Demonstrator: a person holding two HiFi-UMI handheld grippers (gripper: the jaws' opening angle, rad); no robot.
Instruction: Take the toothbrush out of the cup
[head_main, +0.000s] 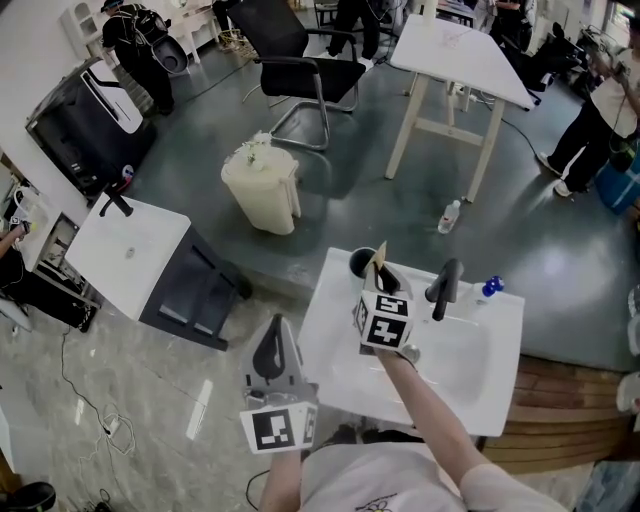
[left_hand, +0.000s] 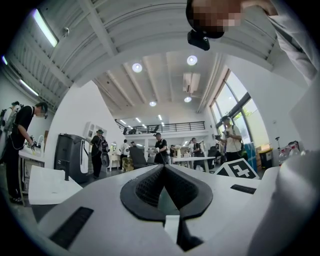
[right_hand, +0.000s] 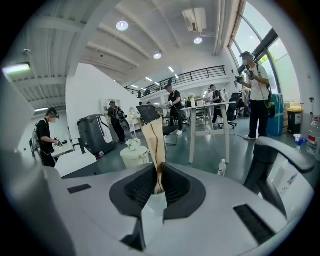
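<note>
A black cup (head_main: 361, 264) stands at the back left corner of the white sink (head_main: 470, 380). My right gripper (head_main: 383, 285) hovers just right of the cup, shut on a tan-wrapped toothbrush (head_main: 380, 260) that pokes up past its jaws. In the right gripper view the toothbrush (right_hand: 156, 145) rises from between the closed pads of the right gripper (right_hand: 160, 172); its lower end is hidden. My left gripper (head_main: 276, 340) hangs off the sink's left front, holding nothing. In the left gripper view, the left gripper (left_hand: 164, 169) has its pad tips meeting.
A black faucet (head_main: 444, 285) stands at the sink's back, with a blue-capped item (head_main: 489, 288) to its right. On the floor are a cream bin (head_main: 262, 190), a small bottle (head_main: 450, 215), a white table (head_main: 460, 55) and a second white basin (head_main: 125, 255) at left.
</note>
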